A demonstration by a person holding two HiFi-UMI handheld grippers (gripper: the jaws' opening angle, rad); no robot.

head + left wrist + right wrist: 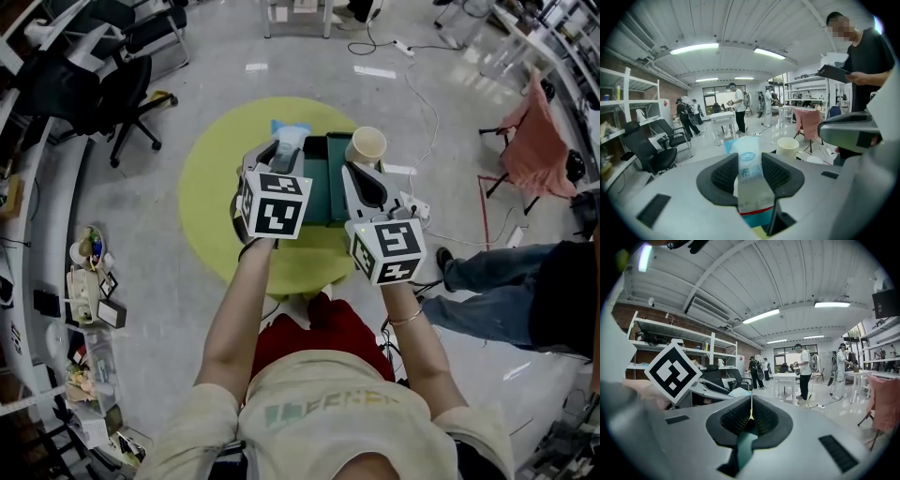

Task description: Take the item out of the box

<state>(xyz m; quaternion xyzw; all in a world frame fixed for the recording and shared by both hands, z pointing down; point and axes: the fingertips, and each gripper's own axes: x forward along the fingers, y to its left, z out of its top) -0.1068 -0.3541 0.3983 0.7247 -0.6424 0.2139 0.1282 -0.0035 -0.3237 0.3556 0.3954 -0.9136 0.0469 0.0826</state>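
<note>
The left tongs are clamped on the white packet, held up at the far left corner of the green box. The right tongs pinch the box's right wall. The packet looks nearly out and still needs putting down.

grey left hand-held gripper, black-and-white marker cube; beige short-sleeved shirt, bracelet.

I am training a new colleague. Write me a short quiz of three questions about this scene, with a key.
1. True or false: the left gripper holds the white packet.
2. What stands near the green box? A) a paper cup B) a bottle C) a bowl
3. Fill in: the round table under the box is ____ in colour.
Key: 1 true; 2 A; 3 yellow.
</note>
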